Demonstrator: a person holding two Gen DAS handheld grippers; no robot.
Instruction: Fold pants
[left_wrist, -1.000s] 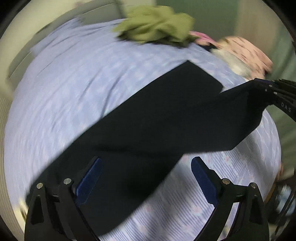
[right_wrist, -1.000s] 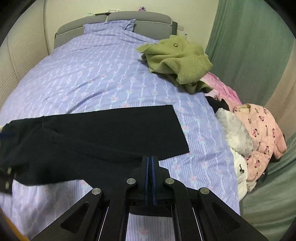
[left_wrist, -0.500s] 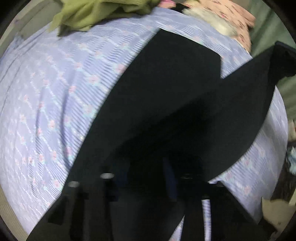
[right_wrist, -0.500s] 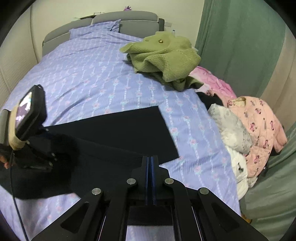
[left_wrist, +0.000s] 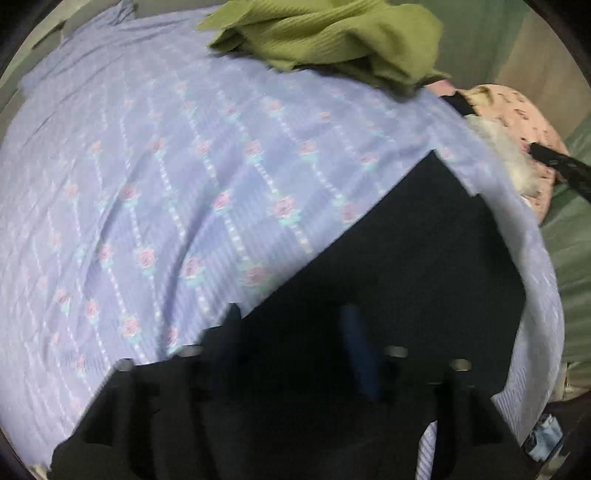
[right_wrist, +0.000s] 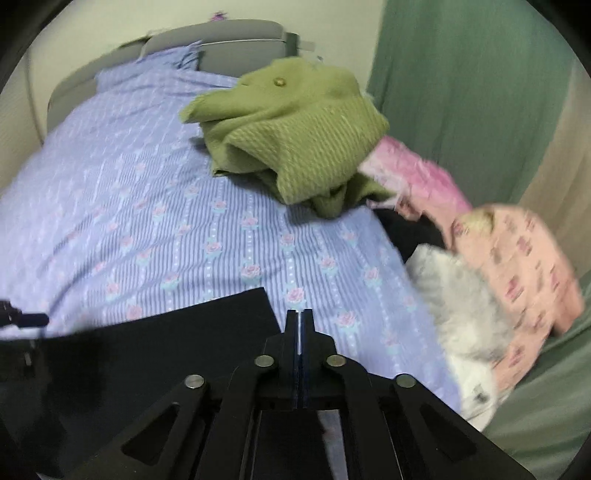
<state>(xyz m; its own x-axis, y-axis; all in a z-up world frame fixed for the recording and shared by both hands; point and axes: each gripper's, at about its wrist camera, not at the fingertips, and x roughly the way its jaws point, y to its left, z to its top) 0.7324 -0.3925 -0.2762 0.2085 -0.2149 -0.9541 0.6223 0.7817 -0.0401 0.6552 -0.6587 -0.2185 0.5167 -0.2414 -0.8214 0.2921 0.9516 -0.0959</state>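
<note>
Nearest the left wrist camera, the left gripper (left_wrist: 291, 347) points steeply down over the black pants (left_wrist: 388, 266), its fingers parting with the dark cloth under and between them; blur hides whether the pads touch it. In the right wrist view the right gripper (right_wrist: 300, 328) has its fingers pressed together, a thin slit showing, nothing visibly pinched, its tips just beside the pants' (right_wrist: 147, 347) square corner. The pants lie flat on the bed (left_wrist: 155, 192), long axis running from the left gripper toward the right one. Beyond sit a green sweater (right_wrist: 291, 136) and a pink garment pile (right_wrist: 517, 266). No containers appear.
</note>
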